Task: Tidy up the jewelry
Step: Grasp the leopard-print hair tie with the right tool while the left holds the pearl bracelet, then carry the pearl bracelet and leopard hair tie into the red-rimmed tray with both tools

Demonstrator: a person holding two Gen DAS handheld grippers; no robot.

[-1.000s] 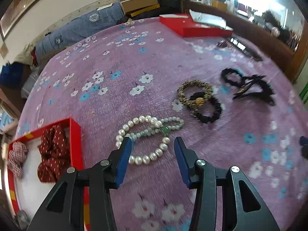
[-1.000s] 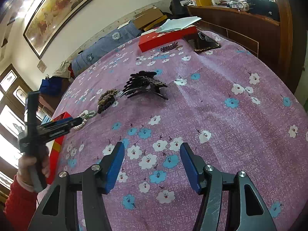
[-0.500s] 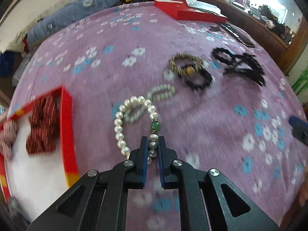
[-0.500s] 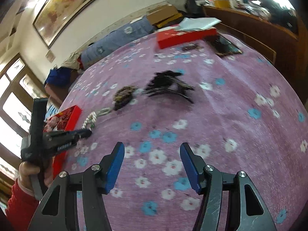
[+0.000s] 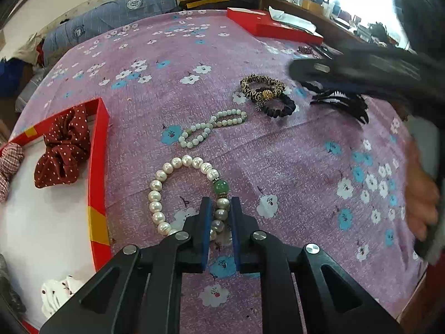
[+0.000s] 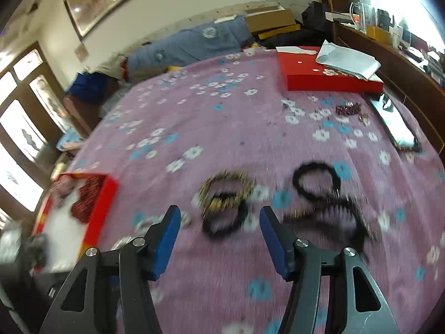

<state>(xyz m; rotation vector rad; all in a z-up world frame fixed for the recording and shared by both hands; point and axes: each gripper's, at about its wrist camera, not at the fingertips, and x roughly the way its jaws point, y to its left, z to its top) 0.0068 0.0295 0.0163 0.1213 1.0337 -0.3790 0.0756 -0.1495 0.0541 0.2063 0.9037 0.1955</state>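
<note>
White pearls fill the middle of the left wrist view: the pearl bracelet (image 5: 186,194), with one green bead, lies on the purple floral cloth (image 5: 194,97), and the left gripper (image 5: 217,210) has its blue pads clamped on the strand just below that bead, the rest of the loop curving away ahead and to its left. Only this view shows that grip, sharply; it also shows a thinner bead bracelet (image 5: 212,128) farther ahead, a leopard scrunchie (image 5: 261,87) overlapping a black scrunchie (image 5: 279,107) ahead to the right, and black hair claws (image 5: 345,103) beyond them. To the left of the gripper sits the red tray (image 5: 97,167) holding a dotted maroon scrunchie (image 5: 64,150). The right gripper's arm crosses the upper right of this view as a dark blur, with the holding hand (image 5: 422,189) below it. The right wrist view is motion-blurred but alone shows the right gripper (image 6: 219,236) with its pads wide apart and nothing between them; the two scrunchies (image 6: 225,197) lie just ahead of the gap, the hair claws (image 6: 328,203) ahead to the right, the tray (image 6: 105,194) to the left, and a red box (image 6: 319,75) far ahead.
</note>
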